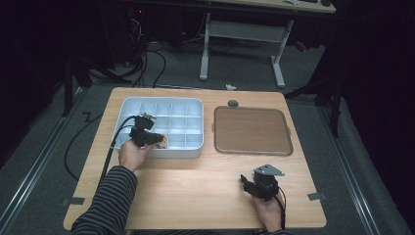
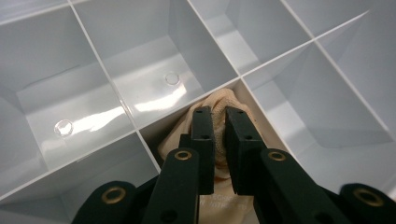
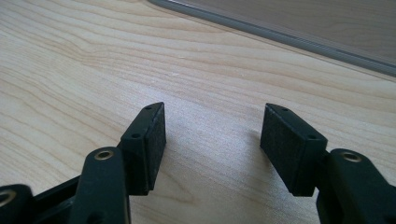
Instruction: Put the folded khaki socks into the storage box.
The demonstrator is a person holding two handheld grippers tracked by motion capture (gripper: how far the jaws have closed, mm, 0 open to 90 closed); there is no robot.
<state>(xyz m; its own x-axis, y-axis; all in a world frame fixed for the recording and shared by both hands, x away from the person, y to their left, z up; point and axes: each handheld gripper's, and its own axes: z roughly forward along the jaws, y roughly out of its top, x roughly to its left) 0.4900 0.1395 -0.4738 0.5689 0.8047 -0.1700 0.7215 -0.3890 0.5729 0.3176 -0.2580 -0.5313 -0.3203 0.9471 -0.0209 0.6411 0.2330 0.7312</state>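
A white box divided into several compartments sits at the table's back left. In its front row lies a beige cloth pouch. My left gripper reaches into that compartment from the near side. In the left gripper view its jaws stand almost together, and my left gripper is shut on a fold of the beige pouch, which bulges above and below the pads. My right gripper rests low over the bare wood at the front right. In its own view my right gripper is open with nothing between the pads.
A flat brown tray with a grey rim lies right of the white box, and its edge crosses the top of the right gripper view. The neighbouring compartments hold nothing. Cables trail off the table's left side.
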